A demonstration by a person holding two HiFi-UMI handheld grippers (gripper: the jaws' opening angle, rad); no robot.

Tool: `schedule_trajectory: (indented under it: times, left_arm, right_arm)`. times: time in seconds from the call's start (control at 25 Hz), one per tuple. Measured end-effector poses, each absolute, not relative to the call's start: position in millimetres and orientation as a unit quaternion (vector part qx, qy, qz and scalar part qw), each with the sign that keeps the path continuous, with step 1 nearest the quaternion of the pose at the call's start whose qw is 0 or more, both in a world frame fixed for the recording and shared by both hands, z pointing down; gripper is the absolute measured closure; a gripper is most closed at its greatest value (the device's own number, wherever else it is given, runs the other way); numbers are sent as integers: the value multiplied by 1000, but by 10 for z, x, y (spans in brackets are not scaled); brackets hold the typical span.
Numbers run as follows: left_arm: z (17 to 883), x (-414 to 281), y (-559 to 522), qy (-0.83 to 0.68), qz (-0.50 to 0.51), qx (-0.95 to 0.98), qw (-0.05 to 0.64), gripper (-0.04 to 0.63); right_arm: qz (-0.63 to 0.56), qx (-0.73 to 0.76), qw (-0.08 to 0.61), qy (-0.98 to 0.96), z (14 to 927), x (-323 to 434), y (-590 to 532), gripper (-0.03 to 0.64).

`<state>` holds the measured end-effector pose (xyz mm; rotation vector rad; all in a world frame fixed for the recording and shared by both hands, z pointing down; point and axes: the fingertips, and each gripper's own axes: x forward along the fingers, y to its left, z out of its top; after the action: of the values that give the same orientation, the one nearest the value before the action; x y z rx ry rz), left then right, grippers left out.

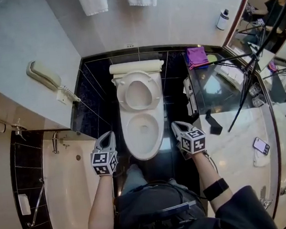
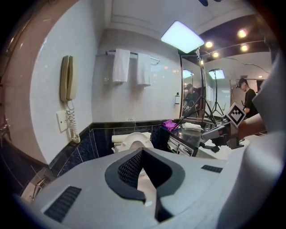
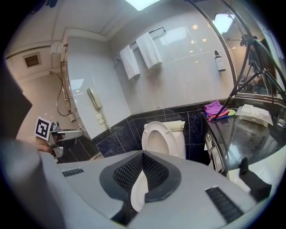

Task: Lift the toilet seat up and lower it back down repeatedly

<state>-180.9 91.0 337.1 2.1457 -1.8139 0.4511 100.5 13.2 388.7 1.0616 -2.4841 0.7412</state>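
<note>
Hotel-style bathroom, white toilet [image 1: 141, 111] centre frame against dark tiled wall, bathtub [image 1: 69, 189] lower left, corded wall phone [image 1: 42, 75] upper left, white towels [image 1: 93, 1] hanging along top edge, vanity counter [image 1: 239, 147] and mirror [image 1: 275, 28] at right.

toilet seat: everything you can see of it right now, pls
The toilet seat is a white, glossy, plastic-looking oval ring. It stands raised, leaning back toward the cistern, leaving the bowl uncovered. The right gripper view shows its underside facing out, with what seem small bumpers near the top edge. White shows through its opening, probably the lid behind. Neither the left gripper nor the right gripper touches it; both sit shut beside the bowl's front.
</note>
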Motion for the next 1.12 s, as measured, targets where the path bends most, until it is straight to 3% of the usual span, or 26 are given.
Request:
schedule_trajectory:
  times: [1.12]
  left_arm:
    - [3417,-1708,1137,-626,157,749,149,595]
  right_arm:
    - [247,386,187,-869,3966,1147,361,600]
